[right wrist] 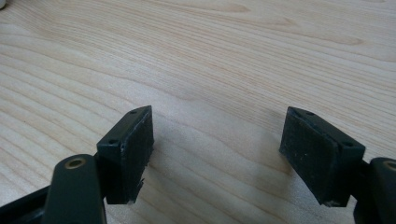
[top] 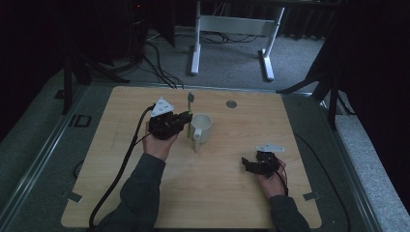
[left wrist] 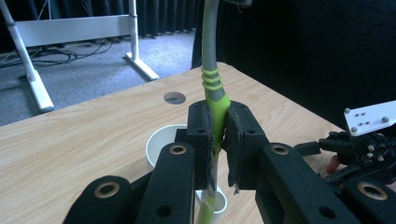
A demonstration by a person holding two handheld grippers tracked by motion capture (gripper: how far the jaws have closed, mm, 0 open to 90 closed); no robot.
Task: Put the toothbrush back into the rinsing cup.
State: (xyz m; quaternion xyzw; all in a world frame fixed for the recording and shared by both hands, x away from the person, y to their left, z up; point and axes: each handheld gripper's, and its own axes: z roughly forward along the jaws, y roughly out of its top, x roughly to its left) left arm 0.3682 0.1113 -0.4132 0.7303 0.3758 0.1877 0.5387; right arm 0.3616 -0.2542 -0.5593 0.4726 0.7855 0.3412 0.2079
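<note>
L jaws are pinching the toothbrush (left wrist: 215,100) on its green rubbery grip section, pads pressed flat on both sides. The long axis runs near upright: grey stem w/ three green ribs rises above the jaws and out the top of the left gripper view, lower end hangs down toward the mug (left wrist: 161,142). Key relation: the white mug sits directly below and just beyond the jaws, mouth up, so the brush's lower end is above or just at the rim; can't tell whether it touches. From the high view, the left gripper (top: 184,117) is just beside the mug (top: 202,128) on its left, brush (top: 190,100) sticking up behind. Likely next move, as a judgement: lower straight down into the mug, then let go; tilt matters little given the wide opening.

R jaws are spread wide, nothing between them, only bare desk (right wrist: 224,60) grain under them. The right gripper (top: 251,166) rests well apart from the mug, toward the near right of the desk, so the L hand is clearly the nearer one.

Materials: mug is glossy white ceramic, cylindrical, handle pointing toward the person. Brush is smooth plastic w/ soft grip. Jaw pads are matte black foam-like, edges a bit frayed. Desk (top: 145,193) is pale wood laminate, rounded corners, small round grommet (top: 231,103) near the far edge.
</note>
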